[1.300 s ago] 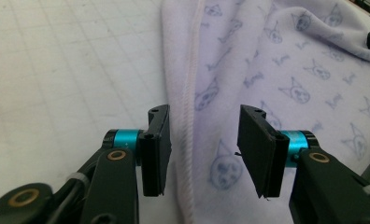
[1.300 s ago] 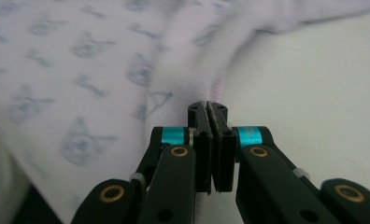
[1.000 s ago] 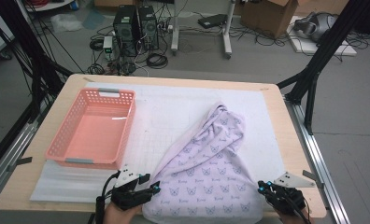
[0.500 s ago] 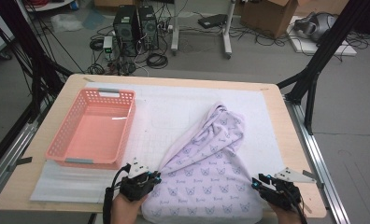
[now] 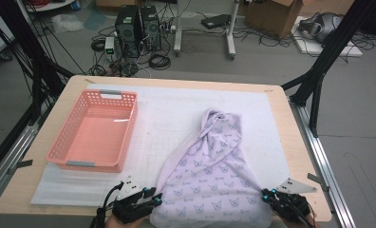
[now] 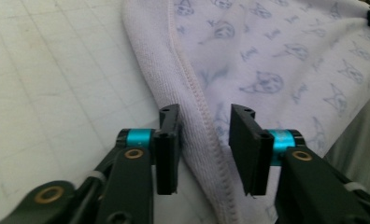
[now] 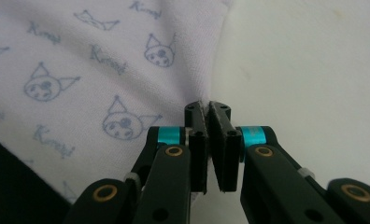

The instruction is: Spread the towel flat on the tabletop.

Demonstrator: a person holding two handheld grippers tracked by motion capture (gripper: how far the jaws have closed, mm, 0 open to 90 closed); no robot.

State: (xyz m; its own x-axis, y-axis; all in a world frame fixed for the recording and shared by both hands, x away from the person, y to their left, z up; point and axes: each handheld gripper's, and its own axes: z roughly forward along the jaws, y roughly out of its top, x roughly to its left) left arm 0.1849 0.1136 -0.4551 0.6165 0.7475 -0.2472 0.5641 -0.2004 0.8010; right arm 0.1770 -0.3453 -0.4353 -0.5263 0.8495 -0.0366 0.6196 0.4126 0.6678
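A lilac cloth [image 5: 210, 166] printed with small cat faces lies spread over the near half of the table, bunched at its far end. My left gripper [image 5: 154, 198] is at its near left corner. Its jaws have just been opening and stand apart [image 6: 204, 116], with the stitched hem [image 6: 198, 93] running between them untouched. My right gripper [image 5: 267, 194] is at the near right corner. Its jaws have just been closing and are now shut [image 7: 206, 108] on the cloth's edge [image 7: 199, 84].
A pink plastic basket [image 5: 129, 128] stands on the left of the table with nothing in it. A white gridded mat [image 5: 167, 114] covers the tabletop under the cloth. Both hands are at the near table edge. Computers and cables are on the floor beyond.
Both grippers pushed slightly in toward the cloth's near corners, then drew back toward the table edge. The cloth lies much as before.
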